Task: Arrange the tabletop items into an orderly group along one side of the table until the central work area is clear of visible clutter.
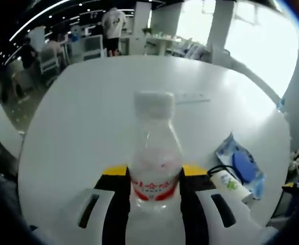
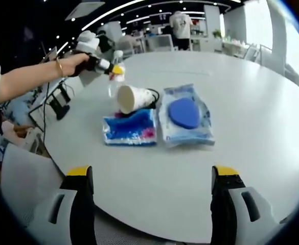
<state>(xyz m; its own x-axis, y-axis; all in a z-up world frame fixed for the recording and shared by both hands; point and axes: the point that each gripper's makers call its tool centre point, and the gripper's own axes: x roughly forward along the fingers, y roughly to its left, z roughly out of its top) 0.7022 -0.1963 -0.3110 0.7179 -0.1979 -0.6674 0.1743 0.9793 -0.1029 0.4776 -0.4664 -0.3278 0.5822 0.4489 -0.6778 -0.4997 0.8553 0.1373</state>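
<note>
Left gripper (image 1: 155, 196) clamps upright water bottle (image 1: 154, 153); right gripper (image 2: 152, 204) hovers spread wide, level above table (image 2: 251, 132)

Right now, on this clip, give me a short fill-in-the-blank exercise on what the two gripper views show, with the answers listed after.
1. The left gripper is shut on a clear ____ with a red label.
2. The white cup lies on its ____, open end toward the right gripper view's camera.
3. The right gripper hangs ____, with nothing between its jaws.
4. The wipes pack with the blue oval lid lies on the white ____.

Missing words: bottle; side; open; table
</note>
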